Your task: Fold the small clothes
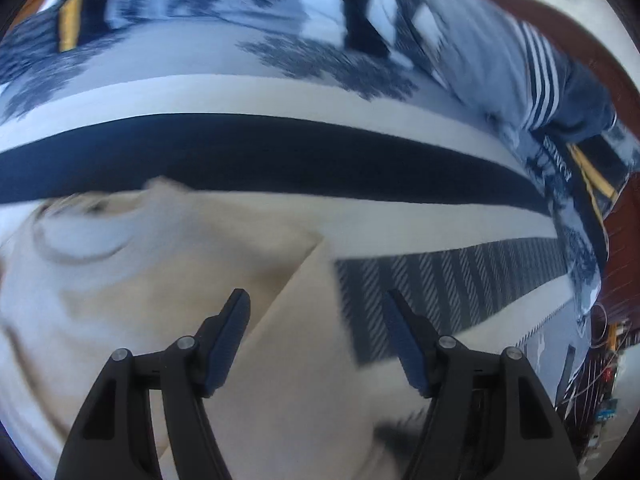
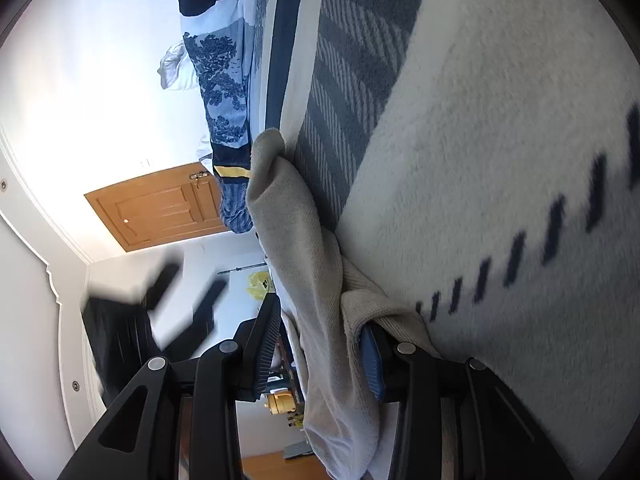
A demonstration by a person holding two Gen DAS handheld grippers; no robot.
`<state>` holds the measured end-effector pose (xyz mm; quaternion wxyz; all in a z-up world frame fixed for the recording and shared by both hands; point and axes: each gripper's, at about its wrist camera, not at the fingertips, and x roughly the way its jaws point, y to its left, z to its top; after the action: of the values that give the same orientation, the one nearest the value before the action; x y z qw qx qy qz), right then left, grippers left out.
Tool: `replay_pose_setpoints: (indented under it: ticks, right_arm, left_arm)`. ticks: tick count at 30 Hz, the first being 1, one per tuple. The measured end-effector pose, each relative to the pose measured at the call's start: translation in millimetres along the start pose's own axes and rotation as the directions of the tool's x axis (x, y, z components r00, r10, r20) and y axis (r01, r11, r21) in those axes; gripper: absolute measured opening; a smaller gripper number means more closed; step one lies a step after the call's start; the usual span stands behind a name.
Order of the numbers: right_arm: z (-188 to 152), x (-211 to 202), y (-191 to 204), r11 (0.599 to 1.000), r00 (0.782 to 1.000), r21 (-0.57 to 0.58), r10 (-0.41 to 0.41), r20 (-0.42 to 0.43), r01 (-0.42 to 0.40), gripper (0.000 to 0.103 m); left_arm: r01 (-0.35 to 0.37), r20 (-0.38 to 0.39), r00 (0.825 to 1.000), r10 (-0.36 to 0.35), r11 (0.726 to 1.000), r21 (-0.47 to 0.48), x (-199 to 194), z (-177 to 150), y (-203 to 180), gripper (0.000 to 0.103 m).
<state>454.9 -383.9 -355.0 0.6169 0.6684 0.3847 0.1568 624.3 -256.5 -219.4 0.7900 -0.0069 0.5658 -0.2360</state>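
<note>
Bedding [image 1: 280,152] covers most of what both cameras see: a wide cover with a dark blue band, pale stripes, a grey zigzag patch and a row of dark dashes near its edge. On top of it lies the small beige garment [image 1: 132,272], a soft knitted piece with a round neck opening, spread flat below the blue band in the left wrist view. At the far side sits a heap of blue and white printed bedclothes [image 1: 248,8] with a yellow stripe. One dark strip there has white letters on it, but they are too blurred to read. A brown door [image 2: 160,208] shows in the right wrist view, with a blurry black shape near it. The left gripper [image 1: 316,344] hangs over the garment with its blue pads well apart. Nothing is between them, and I cannot tell if the tips touch the cloth. The right gripper [image 2: 320,344] is turned on its side, close to the cover. A thick fold of the beige garment [image 2: 288,216] runs up between its fingers. The cloth wraps over the lower blue pad [image 2: 372,360] and lies on it. The other finger [image 2: 266,340] stands off the cloth with a clear gap, so the fingers are about half open and not pinching.
</note>
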Motion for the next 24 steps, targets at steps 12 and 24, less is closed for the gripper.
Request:
replay_pose_setpoints:
  ticks: [12, 24]
  right_arm:
    - [-4.2, -22.8, -10.1, 0.998, 0.992, 0.055, -0.037, 0.12, 0.031, 0.006]
    - [-1.8, -33.9, -11.5, 0.996, 0.981, 0.058, -0.073, 0.18, 0.064, 0.004]
  left_arm:
    - [0.055, 0.072, 0.996, -0.043, 0.985, -0.165, 6.1, 27.7, 34.0, 0.007]
    - [0.084, 0.045, 0.996, -0.075, 0.967, -0.242, 26.8, 43.5, 40.4, 0.023]
